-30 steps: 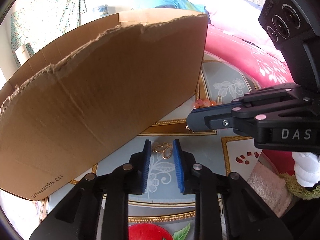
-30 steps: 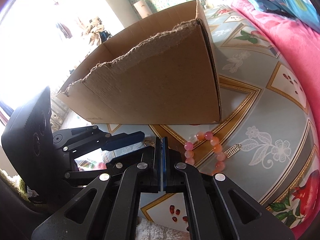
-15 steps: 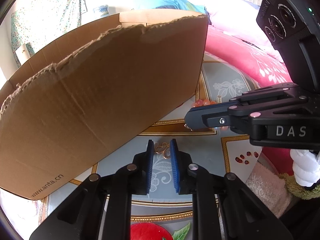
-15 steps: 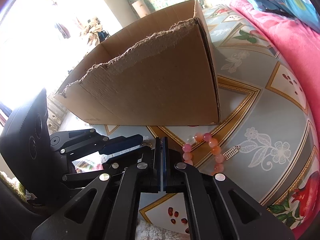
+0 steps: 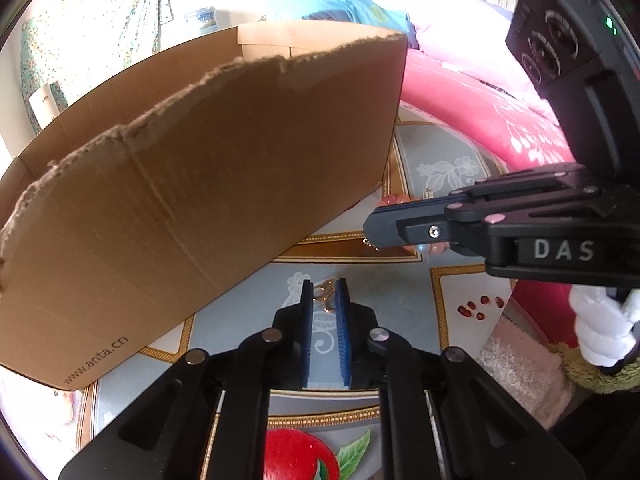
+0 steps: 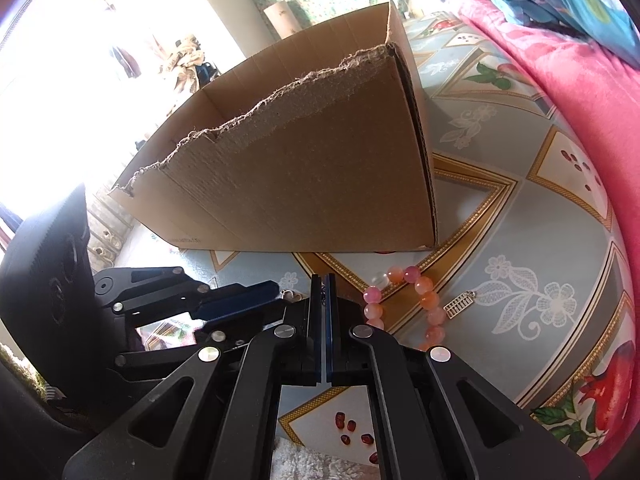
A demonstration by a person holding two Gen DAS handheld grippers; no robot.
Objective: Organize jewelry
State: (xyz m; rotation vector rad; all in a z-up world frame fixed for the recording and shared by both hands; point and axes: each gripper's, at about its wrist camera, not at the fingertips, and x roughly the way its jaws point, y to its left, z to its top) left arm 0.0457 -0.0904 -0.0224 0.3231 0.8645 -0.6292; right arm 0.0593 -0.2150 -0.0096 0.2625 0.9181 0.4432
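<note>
A small gold ornament (image 5: pixel 325 293) lies on the patterned cloth in front of the cardboard box (image 5: pixel 200 200). My left gripper (image 5: pixel 324 290) has its blue pads on either side of it, touching it, and the jaws are closing. In the right wrist view the ornament (image 6: pixel 291 296) shows at the left gripper's (image 6: pixel 280 292) tips. My right gripper (image 6: pixel 324 280) is shut; a tiny gold bit shows under its tip (image 5: pixel 370 234), held or not I cannot tell. A pink and orange bead bracelet (image 6: pixel 420 286) with a silver charm (image 6: pixel 460 306) lies just right of it.
The torn-edged box (image 6: pixel 300 180) stands close behind both grippers. A red blanket (image 6: pixel 580 92) borders the cloth on the right. Light bedding (image 5: pixel 460 12) lies beyond it. A white plush toy (image 5: pixel 600 328) sits at the near right. The two grippers stand close, tips almost meeting.
The left gripper's jaws have narrowed step by step around the gold ornament, from well apart to touching it. Neither hand has shifted, and the right gripper has stayed shut.
</note>
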